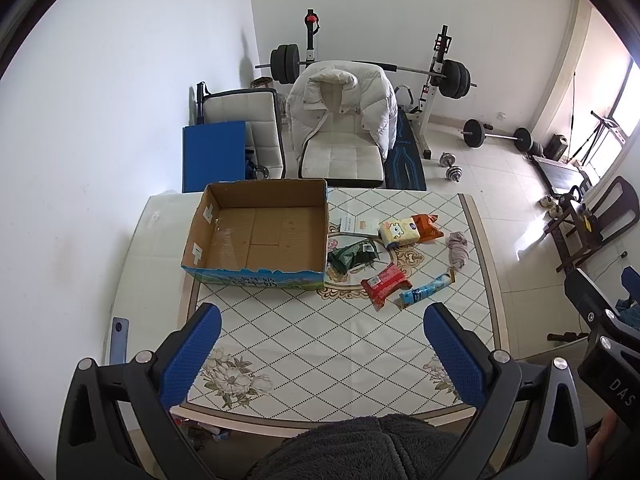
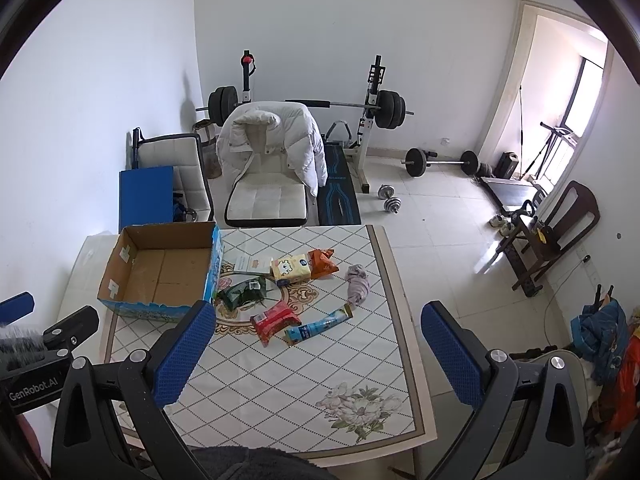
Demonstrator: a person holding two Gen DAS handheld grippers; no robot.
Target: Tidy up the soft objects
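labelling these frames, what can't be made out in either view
- Print on the red packet and blue tube: too small, both views.
- Green packet: its left part is hidden behind the cardboard box wall, left wrist view.
- Table near edge: covered by dark fleece clothing, both views.
- Left gripper and right gripper: open, bodies cut off by the frame.

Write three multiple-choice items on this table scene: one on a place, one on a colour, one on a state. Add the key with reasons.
1. Where does the cardboard box stand on the table?
A. left of the packets
B. right of the packets
C. on the chair

2. What colour is the packet beside the blue tube?
A. white
B. red
C. black

3. What is the state of the left gripper?
A. shut on a sock
B. shut on nothing
C. open, holding nothing

Key: 1 A, the packets lie to its right; 2 B, its wrapper is red; 3 C, its blue fingers stand wide apart over bare tabletop.
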